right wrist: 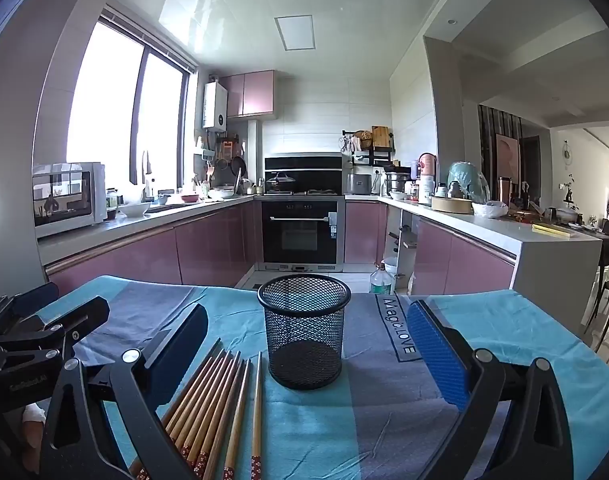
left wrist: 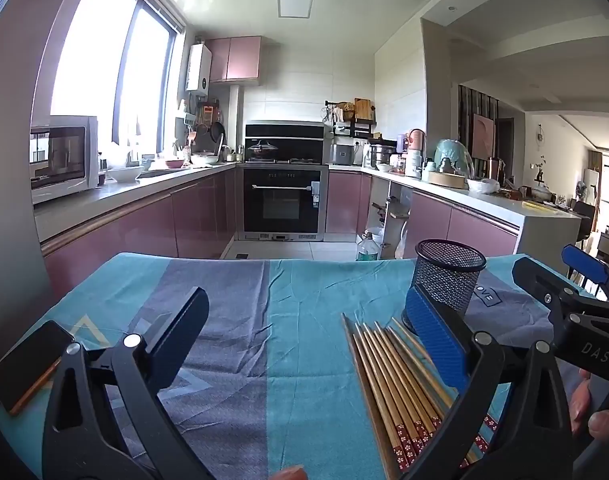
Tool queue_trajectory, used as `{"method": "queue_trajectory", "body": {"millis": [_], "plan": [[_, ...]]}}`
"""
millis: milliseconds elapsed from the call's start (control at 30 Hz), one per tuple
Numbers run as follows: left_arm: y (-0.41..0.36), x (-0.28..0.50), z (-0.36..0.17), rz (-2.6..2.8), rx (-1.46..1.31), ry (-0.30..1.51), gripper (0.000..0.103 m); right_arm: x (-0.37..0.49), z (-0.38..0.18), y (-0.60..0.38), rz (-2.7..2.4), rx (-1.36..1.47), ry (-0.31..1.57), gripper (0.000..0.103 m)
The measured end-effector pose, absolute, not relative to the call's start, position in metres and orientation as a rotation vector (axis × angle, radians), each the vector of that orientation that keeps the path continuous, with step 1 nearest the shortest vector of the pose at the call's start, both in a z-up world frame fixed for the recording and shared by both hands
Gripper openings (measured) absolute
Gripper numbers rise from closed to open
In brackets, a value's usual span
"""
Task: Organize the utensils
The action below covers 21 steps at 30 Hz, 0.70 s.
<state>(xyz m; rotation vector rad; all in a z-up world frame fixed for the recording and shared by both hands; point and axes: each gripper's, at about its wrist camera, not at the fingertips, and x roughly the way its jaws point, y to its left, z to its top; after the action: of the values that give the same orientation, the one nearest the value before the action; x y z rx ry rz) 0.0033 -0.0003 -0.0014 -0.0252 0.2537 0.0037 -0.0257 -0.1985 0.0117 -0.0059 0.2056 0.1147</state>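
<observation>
On the cloth (right wrist: 304,432), chopsticks (right wrist: 208,404) beside cup (right wrist: 303,332) (empty).

Chopsticks (right wrist: 212,404) left of mesh cup (right wrist: 304,332), on tablecloth (right wrist: 384,420).

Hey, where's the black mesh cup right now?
The black mesh cup stands upright on the blue tablecloth, centre of the right wrist view, just right of the chopsticks.

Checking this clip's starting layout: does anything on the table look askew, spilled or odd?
Nothing is spilled or damaged. The chopsticks lie loose and slightly fanned on the cloth, not yet in the upright, empty mesh cup. A phone lies near the table's left edge.
</observation>
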Motion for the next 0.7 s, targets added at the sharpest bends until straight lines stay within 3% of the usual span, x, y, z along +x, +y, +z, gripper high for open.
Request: {"method": "queue_trajectory", "body": {"millis": [700], "plan": [[0.002, -0.002, 0.001, -0.003, -0.03, 0.257, 0.097, -0.03, 0.016, -0.2, 0.111, -0.005, 0.194, 0.097]]}}
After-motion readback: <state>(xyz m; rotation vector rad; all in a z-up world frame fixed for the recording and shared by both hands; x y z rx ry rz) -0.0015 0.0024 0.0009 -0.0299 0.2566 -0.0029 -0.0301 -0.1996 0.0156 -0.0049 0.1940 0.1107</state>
